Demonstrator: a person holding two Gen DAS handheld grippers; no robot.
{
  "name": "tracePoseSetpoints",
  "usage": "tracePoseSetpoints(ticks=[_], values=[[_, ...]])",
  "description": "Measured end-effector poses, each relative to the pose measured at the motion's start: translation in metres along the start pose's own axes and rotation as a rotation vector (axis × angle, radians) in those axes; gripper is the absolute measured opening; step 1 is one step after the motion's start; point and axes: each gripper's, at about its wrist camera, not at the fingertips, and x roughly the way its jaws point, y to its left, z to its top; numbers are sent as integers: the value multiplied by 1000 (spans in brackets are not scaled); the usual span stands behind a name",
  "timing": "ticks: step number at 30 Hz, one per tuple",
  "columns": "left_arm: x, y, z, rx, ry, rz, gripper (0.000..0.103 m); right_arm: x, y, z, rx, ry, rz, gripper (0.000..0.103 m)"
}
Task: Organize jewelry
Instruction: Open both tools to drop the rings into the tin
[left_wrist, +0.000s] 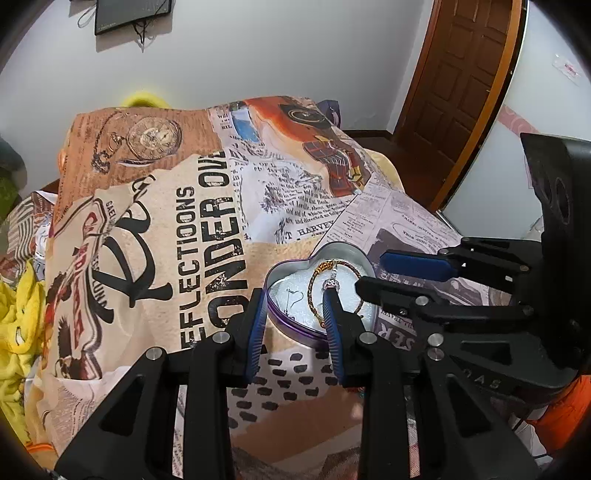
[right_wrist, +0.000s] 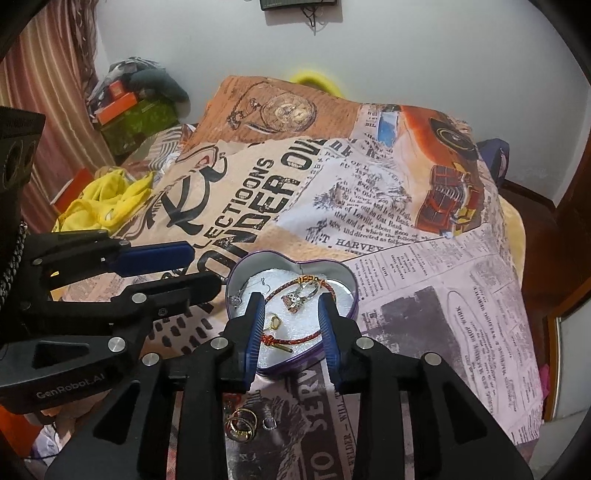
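A purple heart-shaped tin (left_wrist: 273, 315) (right_wrist: 351, 302) with white lining sits on the printed bedspread. Inside lie a red-and-gold braided bracelet (right_wrist: 295, 338) (left_wrist: 314, 295), a silver charm (right_wrist: 295, 301) (left_wrist: 331, 283), a silver earring (left_wrist: 295, 299) (right_wrist: 236, 297) and a small gold piece (right_wrist: 274, 322). My left gripper (left_wrist: 295, 301) is open, its fingers straddling the tin's near left part. My right gripper (right_wrist: 291, 310) is open and empty over the tin. Gold rings (right_wrist: 242, 424) and a small silver ring (right_wrist: 269, 424) lie on the bedspread below my right gripper.
The bedspread (left_wrist: 184, 221) covers a raised bed. Yellow cloth (right_wrist: 107, 199) lies at the left. Boxes and clutter (right_wrist: 133, 110) stand at the far left by a curtain. A wooden door (left_wrist: 465, 85) is at the right.
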Motion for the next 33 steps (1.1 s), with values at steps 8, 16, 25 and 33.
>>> tracePoseSetpoints(ticks=[8, 16, 25, 33], values=[[-26, -9, 1, 14, -37, 10, 30, -28, 4, -1, 7, -41, -20, 27], [-53, -20, -3, 36, -67, 22, 31, -52, 12, -8, -12, -68, -49, 27], [-60, -21, -22, 37, -40, 36, 33, -54, 15, -29, -14, -28, -54, 27], [-48, -15, -47, 23, 23, 38, 33, -40, 17, -55, -2, 44, -47, 27]])
